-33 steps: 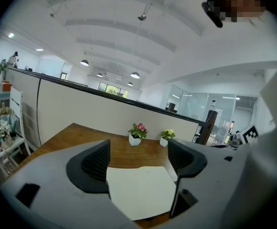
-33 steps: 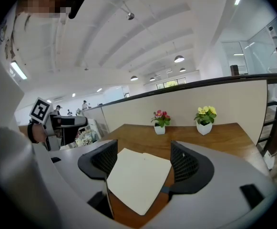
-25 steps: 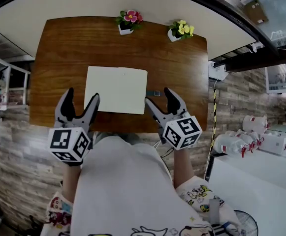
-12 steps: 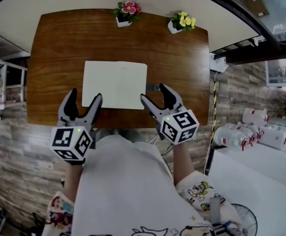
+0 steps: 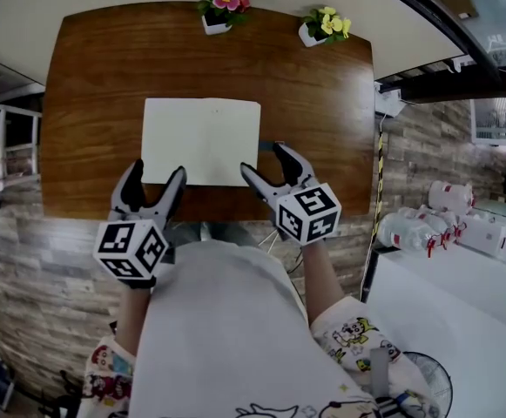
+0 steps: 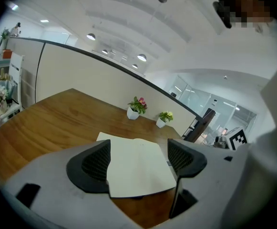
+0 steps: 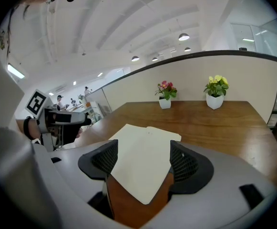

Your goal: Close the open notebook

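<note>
An open cream-paged notebook (image 5: 202, 140) is being carried by the brown wooden table (image 5: 322, 103), with a pink-flowered white pot (image 5: 220, 11) and a yellow-flowered white pot (image 5: 322, 29) along its far edge.

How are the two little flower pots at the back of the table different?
The left pot has pink flowers; the right pot has yellow flowers. The left pot sits near the middle of the far edge of the table; the right pot sits closer to the far right corner. Both are small white pots with green leaves, standing upright.
</note>
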`<state>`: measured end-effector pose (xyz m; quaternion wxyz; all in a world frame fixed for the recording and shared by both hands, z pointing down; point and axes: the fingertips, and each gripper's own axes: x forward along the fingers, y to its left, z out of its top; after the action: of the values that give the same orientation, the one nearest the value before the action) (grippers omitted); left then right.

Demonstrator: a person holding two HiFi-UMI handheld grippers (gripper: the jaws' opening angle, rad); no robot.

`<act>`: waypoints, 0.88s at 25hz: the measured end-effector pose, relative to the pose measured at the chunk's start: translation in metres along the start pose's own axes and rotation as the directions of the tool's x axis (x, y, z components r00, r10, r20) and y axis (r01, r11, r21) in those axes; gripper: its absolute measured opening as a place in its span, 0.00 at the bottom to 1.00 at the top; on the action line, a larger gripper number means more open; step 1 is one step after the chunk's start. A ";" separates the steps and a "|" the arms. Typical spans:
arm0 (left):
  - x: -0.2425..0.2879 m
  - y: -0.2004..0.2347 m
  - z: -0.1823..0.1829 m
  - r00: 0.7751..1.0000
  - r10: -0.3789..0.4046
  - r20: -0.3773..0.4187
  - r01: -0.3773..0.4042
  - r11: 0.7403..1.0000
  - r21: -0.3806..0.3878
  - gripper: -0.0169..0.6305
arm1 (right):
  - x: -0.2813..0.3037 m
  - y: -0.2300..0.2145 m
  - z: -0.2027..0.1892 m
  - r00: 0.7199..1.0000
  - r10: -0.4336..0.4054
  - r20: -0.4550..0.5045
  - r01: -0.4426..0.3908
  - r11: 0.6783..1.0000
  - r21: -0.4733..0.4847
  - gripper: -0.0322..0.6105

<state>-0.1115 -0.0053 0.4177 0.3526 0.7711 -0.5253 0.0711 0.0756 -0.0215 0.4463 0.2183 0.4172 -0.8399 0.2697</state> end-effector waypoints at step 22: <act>0.019 -0.002 -0.077 0.991 -0.050 -0.122 0.027 0.982 -0.188 0.56 | 0.043 -0.021 -0.060 0.984 0.007 -0.180 -0.005 1.000 0.008 0.52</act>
<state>-0.0813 0.0280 0.4833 0.4571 0.7387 -0.4912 0.0636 0.0777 -0.0193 0.5225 0.2908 0.3895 -0.8171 0.3101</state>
